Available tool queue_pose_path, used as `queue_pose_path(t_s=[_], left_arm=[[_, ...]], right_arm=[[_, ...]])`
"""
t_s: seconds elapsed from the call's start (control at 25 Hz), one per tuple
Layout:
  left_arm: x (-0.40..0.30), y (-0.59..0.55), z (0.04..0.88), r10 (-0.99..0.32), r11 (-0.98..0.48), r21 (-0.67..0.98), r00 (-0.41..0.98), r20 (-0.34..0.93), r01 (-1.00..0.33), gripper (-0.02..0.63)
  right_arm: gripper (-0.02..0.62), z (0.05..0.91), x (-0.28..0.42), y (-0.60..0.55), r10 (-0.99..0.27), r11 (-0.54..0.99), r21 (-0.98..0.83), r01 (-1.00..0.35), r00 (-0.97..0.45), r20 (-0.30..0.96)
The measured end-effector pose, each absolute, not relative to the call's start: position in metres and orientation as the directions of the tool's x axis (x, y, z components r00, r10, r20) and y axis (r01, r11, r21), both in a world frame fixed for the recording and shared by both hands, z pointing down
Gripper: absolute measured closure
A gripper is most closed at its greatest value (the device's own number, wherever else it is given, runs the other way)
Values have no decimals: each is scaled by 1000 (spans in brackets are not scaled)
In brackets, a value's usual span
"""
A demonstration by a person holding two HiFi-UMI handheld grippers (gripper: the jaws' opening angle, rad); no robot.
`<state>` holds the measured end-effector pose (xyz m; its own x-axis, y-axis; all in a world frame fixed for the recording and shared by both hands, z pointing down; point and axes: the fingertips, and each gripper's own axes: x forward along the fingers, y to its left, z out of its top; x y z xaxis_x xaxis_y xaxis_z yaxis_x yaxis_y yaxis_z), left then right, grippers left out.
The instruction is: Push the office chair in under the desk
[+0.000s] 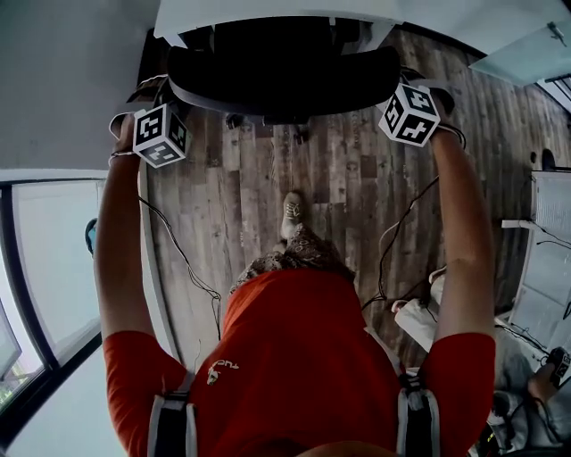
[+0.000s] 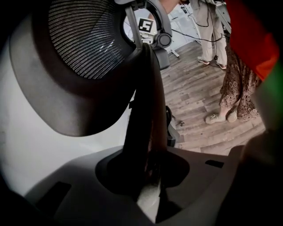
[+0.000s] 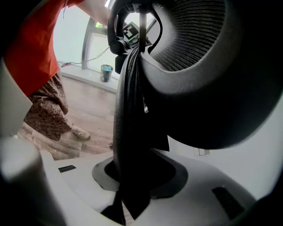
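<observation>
The black office chair [image 1: 285,78] stands at the top of the head view, its seat partly beneath the white desk [image 1: 268,12]. My left gripper [image 1: 169,112] grips the left end of the backrest's top edge, and my right gripper [image 1: 403,89] grips the right end. In the left gripper view the dark backrest rim [image 2: 143,110] runs down between the jaws of the left gripper [image 2: 149,176], with the mesh headrest [image 2: 84,39] above. In the right gripper view the rim [image 3: 130,114] is likewise clamped by the right gripper [image 3: 132,178]. Both pairs of fingertips are hidden behind the rim.
Wood-plank floor [image 1: 348,187] lies under me, with black cables [image 1: 393,236] trailing on it. My foot [image 1: 292,214] is just behind the chair. A glass wall [image 1: 53,259] runs on the left, white furniture [image 1: 549,268] on the right. A teal cup [image 3: 106,73] sits by the window.
</observation>
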<state>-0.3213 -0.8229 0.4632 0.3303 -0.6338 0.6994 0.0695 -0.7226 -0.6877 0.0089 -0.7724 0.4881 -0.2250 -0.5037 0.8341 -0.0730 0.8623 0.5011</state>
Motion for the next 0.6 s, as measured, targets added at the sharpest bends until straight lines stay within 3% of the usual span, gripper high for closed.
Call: queue_pose_path(t_s=[0.6], left_arm=[[-303, -946, 465, -635, -730, -681, 314, 706, 54, 499]], right_arm=[[466, 489, 30, -898, -499, 865, 497, -67, -222, 838]])
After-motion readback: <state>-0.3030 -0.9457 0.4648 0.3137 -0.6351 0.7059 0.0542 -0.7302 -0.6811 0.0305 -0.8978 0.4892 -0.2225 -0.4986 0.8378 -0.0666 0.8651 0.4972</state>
